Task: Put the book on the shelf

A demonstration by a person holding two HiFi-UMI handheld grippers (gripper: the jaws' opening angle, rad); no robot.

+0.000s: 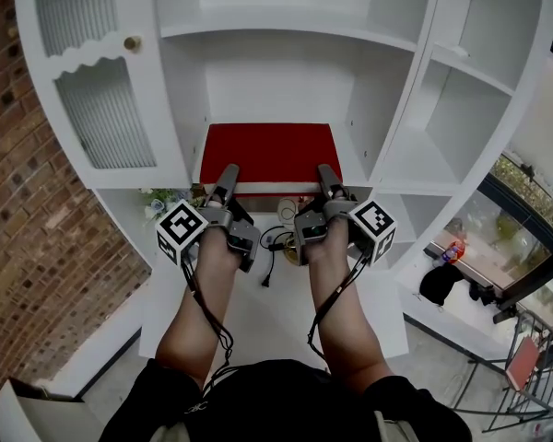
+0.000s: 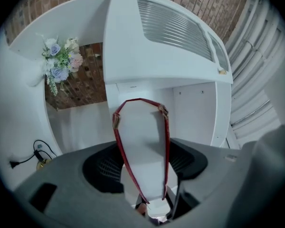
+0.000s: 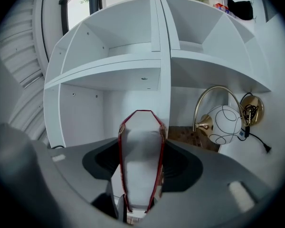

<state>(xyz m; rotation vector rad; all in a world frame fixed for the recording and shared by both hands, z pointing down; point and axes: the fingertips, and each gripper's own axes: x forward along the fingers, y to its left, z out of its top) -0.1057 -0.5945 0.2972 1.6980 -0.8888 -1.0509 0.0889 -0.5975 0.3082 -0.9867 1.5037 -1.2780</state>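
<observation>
Head view: left gripper (image 1: pixel 229 173) and right gripper (image 1: pixel 325 175) clamp the book (image 1: pixel 270 153) at the shelf (image 1: pixel 286 86), flowers (image 1: pixel 161 200) and lamp (image 1: pixel 287 212) below.

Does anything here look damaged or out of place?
The red book, gripped level by the left gripper and right gripper, has frayed, brownish cover corners at the gripped edge. Nothing else looks askew or spilled.

One red book (image 1: pixel 269 155). Two tongs: left tongs (image 1: pixel 229 175), right tongs (image 1: pixel 324 175). One white shelf unit (image 1: pixel 286 30), one ribbed-glass door (image 1: pixel 101 109), one bunch of flowers (image 2: pixel 61 61), one globe lamp (image 3: pixel 226 118).
</observation>
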